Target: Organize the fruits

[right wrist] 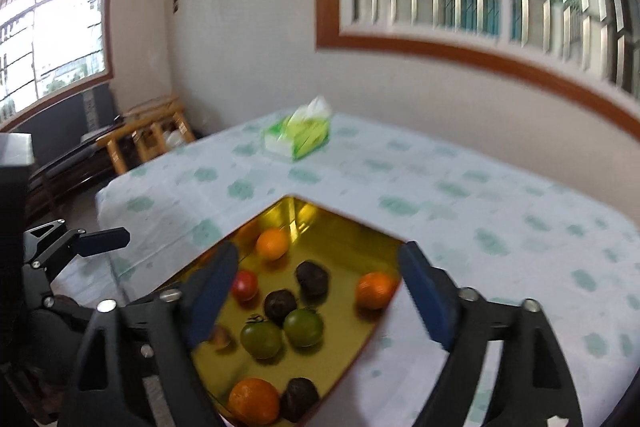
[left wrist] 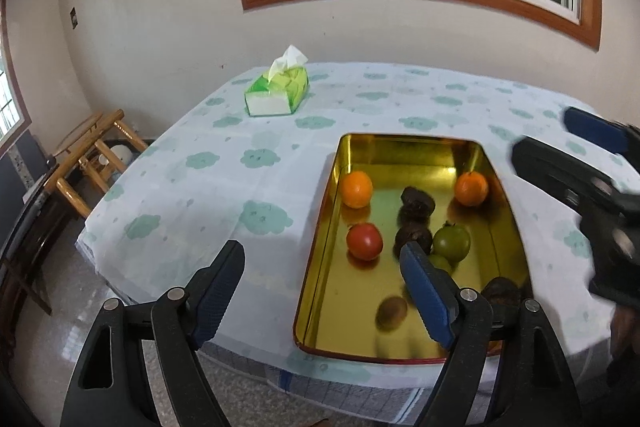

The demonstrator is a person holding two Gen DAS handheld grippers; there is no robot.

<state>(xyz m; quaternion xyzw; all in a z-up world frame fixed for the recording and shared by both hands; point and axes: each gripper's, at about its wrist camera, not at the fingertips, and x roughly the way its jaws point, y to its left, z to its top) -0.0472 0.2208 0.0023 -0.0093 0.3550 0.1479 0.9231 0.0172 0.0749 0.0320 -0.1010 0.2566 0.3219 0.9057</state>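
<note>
A gold tray (left wrist: 352, 311) (right wrist: 344, 247) lies on the clothed table and holds the fruit. In it are two oranges (left wrist: 357, 189) (left wrist: 472, 189), a red tomato (left wrist: 364, 241), a green tomato (left wrist: 452, 242), dark fruits (left wrist: 417, 203) and a blurred kiwi (left wrist: 392, 313). My left gripper (left wrist: 320, 251) stands open at the tray's near left corner, holding nothing. The right gripper (right wrist: 318, 253) (left wrist: 542, 131) is open above the tray's right side, its fingers apart with nothing in them. The right wrist view adds a third orange (right wrist: 253, 401), two green tomatoes (right wrist: 303, 327) (right wrist: 261, 339) and a left gripper finger (right wrist: 102, 241).
A green tissue box (left wrist: 278, 91) (right wrist: 298, 137) stands on the far side of the table (left wrist: 200, 187). A wooden stool (left wrist: 92, 163) sits on the floor past the table's left edge. Barred windows line the walls behind.
</note>
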